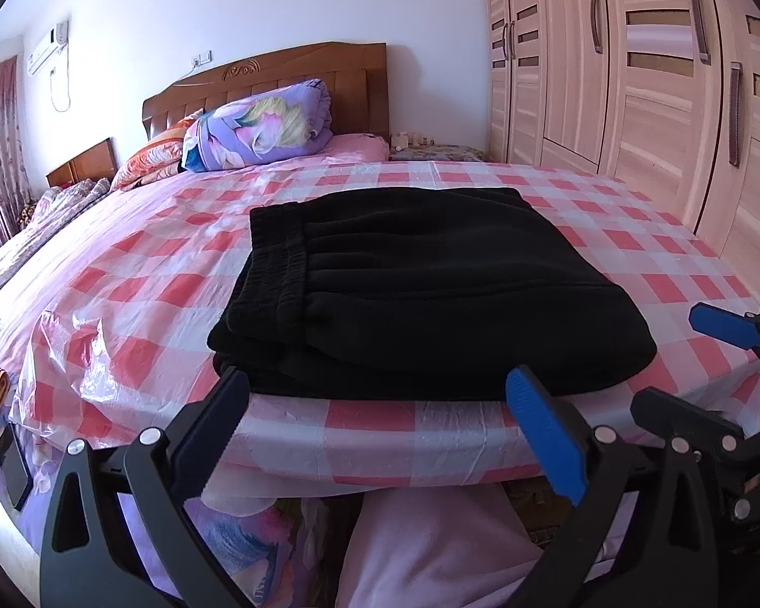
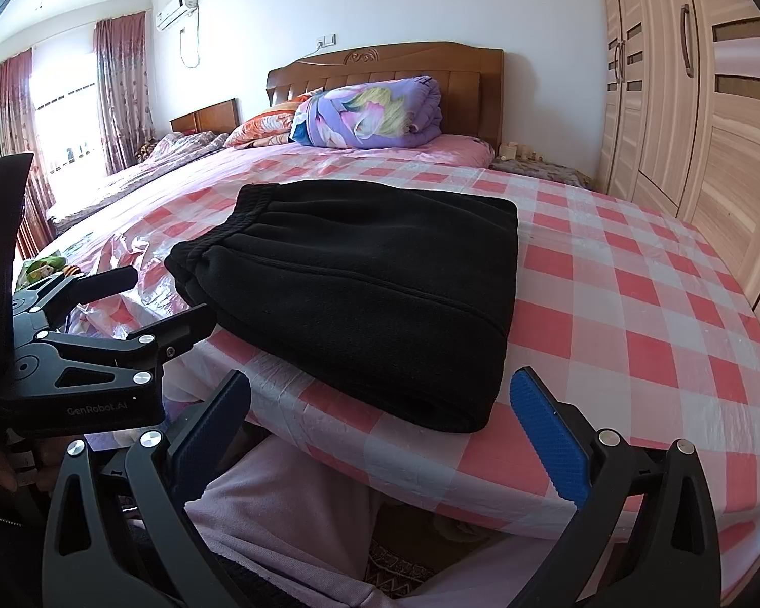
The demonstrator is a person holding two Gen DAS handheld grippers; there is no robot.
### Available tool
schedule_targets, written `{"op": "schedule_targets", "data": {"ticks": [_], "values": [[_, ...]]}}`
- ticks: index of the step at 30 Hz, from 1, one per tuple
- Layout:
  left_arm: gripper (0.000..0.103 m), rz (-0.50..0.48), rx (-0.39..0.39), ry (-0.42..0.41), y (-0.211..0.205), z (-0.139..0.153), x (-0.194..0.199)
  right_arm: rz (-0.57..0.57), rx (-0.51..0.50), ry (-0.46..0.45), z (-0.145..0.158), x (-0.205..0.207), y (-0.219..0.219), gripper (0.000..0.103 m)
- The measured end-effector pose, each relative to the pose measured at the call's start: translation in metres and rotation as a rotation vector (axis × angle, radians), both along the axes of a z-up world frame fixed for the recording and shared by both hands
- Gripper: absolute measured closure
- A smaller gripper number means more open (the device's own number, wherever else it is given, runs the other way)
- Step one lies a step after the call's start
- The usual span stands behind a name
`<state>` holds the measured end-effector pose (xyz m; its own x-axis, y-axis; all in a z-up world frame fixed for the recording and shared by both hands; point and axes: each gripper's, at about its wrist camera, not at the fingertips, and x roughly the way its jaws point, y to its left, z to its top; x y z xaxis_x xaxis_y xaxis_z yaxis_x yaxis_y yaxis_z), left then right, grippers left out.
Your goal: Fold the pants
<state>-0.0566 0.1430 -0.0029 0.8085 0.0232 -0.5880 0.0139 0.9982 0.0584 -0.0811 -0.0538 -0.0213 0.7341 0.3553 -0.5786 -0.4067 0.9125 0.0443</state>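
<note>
Black pants (image 1: 420,283) lie folded into a thick rectangle on the pink checked plastic sheet (image 1: 142,273) of the bed, waistband to the left. My left gripper (image 1: 380,390) is open just short of the pants' near edge, at the bed's front edge, with nothing between its fingers. My right gripper (image 1: 669,354) shows at the right, open and empty beside the pants' near right corner. In the right wrist view the pants (image 2: 370,294) lie ahead, my right gripper (image 2: 380,390) stands open before their near corner, and my left gripper (image 2: 162,299) is open by the waistband end.
A rolled purple floral quilt (image 1: 258,126) and a pillow rest against the wooden headboard (image 1: 299,71). A pale wood wardrobe (image 1: 633,76) lines the right side. A person's legs in pale pink trousers (image 2: 289,496) are below the bed edge. A second bed (image 2: 142,167) stands at left.
</note>
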Motion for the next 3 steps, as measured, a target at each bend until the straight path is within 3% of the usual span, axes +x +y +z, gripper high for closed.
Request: {"op": "schedule_targets", "data": {"ticks": [3], "values": [[0.002,0.006,-0.002,0.003,0.0012,0.0000,0.0004,0.000,0.000,0.000,0.0000,0.0000,-0.0001,0.004]]}}
